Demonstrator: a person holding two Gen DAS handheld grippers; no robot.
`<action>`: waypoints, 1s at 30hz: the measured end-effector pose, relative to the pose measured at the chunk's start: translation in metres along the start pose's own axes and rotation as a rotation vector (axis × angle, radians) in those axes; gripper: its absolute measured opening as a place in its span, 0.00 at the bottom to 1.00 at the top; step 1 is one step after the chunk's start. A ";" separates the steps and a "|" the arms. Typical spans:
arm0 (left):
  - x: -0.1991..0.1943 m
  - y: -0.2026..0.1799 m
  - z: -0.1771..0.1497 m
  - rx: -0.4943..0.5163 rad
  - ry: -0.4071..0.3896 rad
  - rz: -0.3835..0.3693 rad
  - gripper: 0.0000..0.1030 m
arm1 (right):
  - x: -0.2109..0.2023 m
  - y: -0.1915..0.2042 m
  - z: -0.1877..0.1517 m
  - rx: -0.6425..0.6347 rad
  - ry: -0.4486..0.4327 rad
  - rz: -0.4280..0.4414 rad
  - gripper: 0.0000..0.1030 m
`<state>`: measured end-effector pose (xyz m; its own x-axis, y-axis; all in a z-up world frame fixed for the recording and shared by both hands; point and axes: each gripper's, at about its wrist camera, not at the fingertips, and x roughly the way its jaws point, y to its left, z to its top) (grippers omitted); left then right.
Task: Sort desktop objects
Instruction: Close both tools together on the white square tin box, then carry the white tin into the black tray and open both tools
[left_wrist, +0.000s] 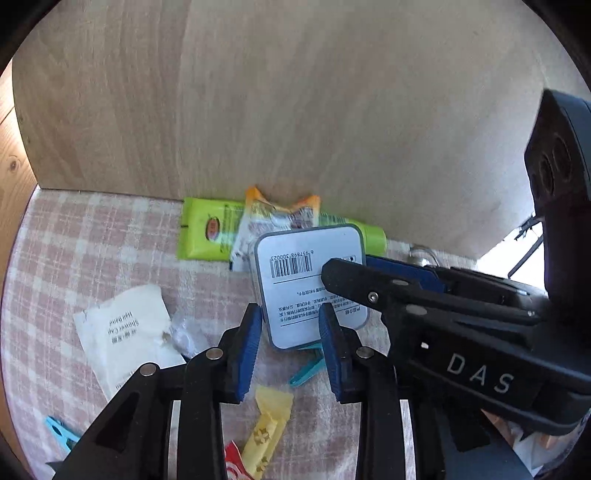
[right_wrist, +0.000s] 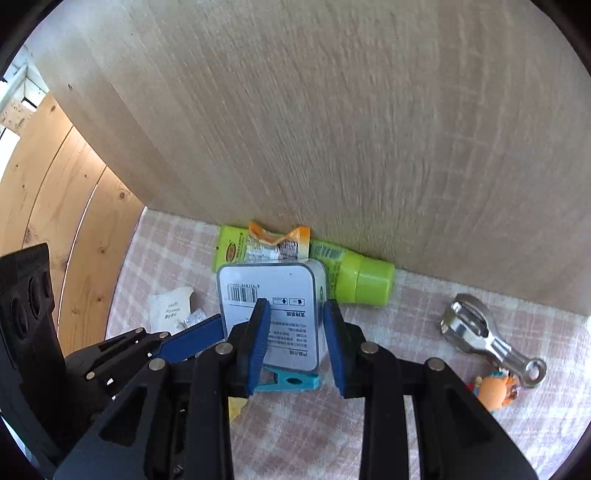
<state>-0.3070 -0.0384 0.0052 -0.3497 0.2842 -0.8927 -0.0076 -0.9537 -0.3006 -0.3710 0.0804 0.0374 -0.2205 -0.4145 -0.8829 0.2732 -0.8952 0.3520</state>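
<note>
A white square tin with a barcode label (left_wrist: 308, 280) (right_wrist: 273, 306) lies tilted on the checked cloth, resting on a teal clothes peg (right_wrist: 291, 380) (left_wrist: 308, 371). My left gripper (left_wrist: 291, 354) is open, its blue pads on either side of the tin's near edge. My right gripper (right_wrist: 297, 347) is open too, its pads over the tin's near right part; in the left wrist view it reaches in from the right beside the tin. Behind the tin lie a green tube (right_wrist: 354, 275) (left_wrist: 207, 229) and an orange snack wrapper (right_wrist: 277, 242) (left_wrist: 280, 214).
A wooden panel (right_wrist: 332, 129) stands right behind the objects. On the cloth: a torn white paper sachet (left_wrist: 122, 332), a yellow candy (left_wrist: 267, 428), a red wrapper (left_wrist: 232, 461), another blue peg (left_wrist: 59, 432), a metal opener (right_wrist: 480, 332) and an orange toy figure (right_wrist: 495, 387).
</note>
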 end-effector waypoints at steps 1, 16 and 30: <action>0.000 -0.002 -0.004 0.000 0.012 -0.007 0.28 | -0.001 -0.001 -0.002 0.002 0.004 0.000 0.29; -0.008 -0.090 -0.080 0.039 0.096 -0.066 0.29 | -0.041 -0.051 -0.088 0.117 0.075 -0.021 0.29; -0.033 -0.195 -0.125 0.144 0.089 -0.116 0.29 | -0.141 -0.117 -0.178 0.205 -0.021 -0.063 0.29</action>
<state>-0.1765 0.1503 0.0515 -0.2550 0.3941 -0.8830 -0.1787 -0.9166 -0.3576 -0.2057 0.2724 0.0652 -0.2513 -0.3583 -0.8992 0.0628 -0.9330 0.3543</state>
